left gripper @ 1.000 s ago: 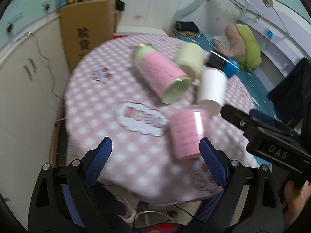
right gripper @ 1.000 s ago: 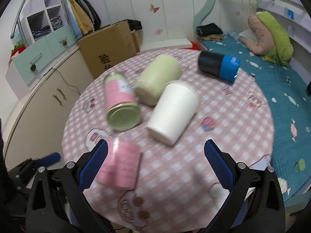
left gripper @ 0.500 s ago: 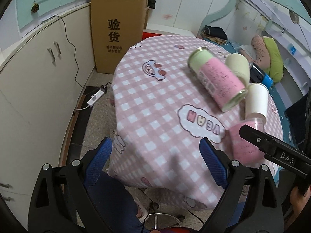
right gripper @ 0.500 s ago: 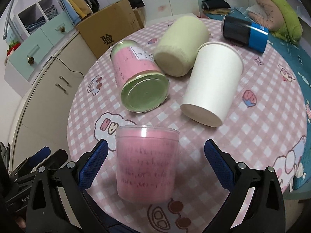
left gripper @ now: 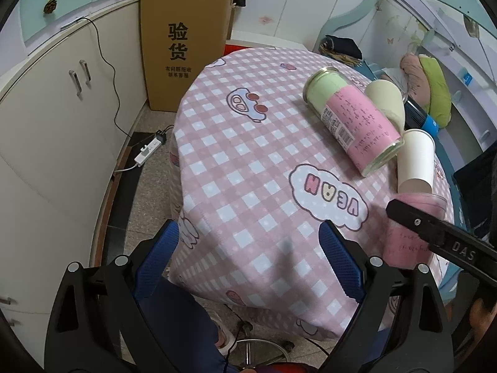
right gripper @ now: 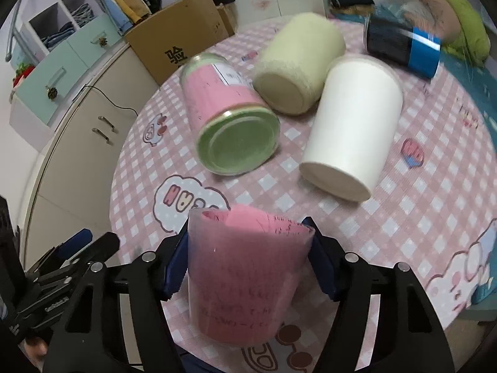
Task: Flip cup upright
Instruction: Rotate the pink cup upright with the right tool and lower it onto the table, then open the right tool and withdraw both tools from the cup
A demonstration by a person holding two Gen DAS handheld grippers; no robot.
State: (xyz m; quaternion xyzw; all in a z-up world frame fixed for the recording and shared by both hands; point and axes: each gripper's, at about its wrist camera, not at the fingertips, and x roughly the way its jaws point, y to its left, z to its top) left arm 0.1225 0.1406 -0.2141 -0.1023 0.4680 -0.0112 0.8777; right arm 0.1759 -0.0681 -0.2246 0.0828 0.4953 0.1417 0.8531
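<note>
Pink cup (right gripper: 248,276) sits low in the middle of the right wrist view, mouth up, clamped between the blue pads of the right gripper (right gripper: 248,264) at the near edge of a round table (right gripper: 435,217) with a pink checked cloth. Just above it in the frame lie four things on their sides: a pink jar (right gripper: 230,124) with a green lid facing the camera, a cream cup (right gripper: 298,65) touching it, a white paper cup (right gripper: 354,118) against both, and a black-and-blue can (right gripper: 403,43) at upper right. A cardboard box (right gripper: 183,40) stands beyond the table at upper left.

Left gripper (left gripper: 248,258) hangs at the bottom of its own view, jaws wide apart and holding nothing, off the table's near edge. There the pink cup (left gripper: 410,233) shows at right, partly hidden by the right gripper's black arm. A power strip (left gripper: 149,149) lies on the floor at left.
</note>
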